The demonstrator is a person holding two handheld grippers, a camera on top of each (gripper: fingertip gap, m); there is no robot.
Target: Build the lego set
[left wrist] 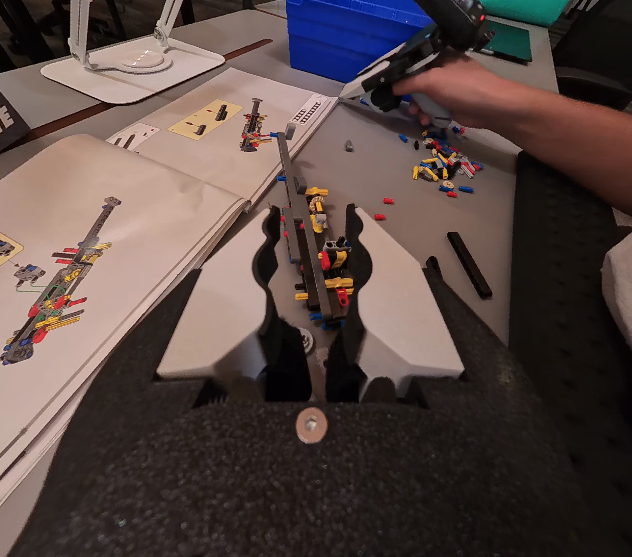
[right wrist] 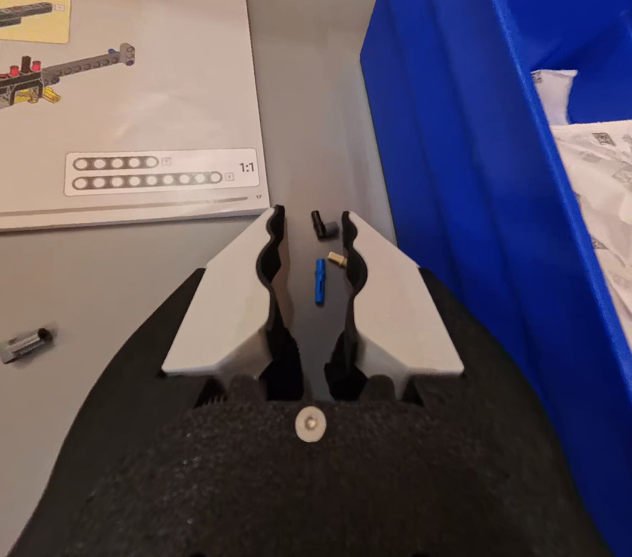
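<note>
A grey table (left wrist: 376, 144) holds an open instruction booklet (left wrist: 102, 216) left of the lego model (left wrist: 307, 253), which lies between the spread left gripper (left wrist: 309, 212). Right of it, the spread right gripper (right wrist: 313, 216) hovers beside a blue bin (left wrist: 342, 28).

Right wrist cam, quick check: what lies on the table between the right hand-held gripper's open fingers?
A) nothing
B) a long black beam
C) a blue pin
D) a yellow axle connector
C: a blue pin lies on the grey table in the gap of the right hand-held gripper, whose fingers stand apart and touch nothing; a small black-and-grey connector and a tan pin lie just beyond it.
</note>
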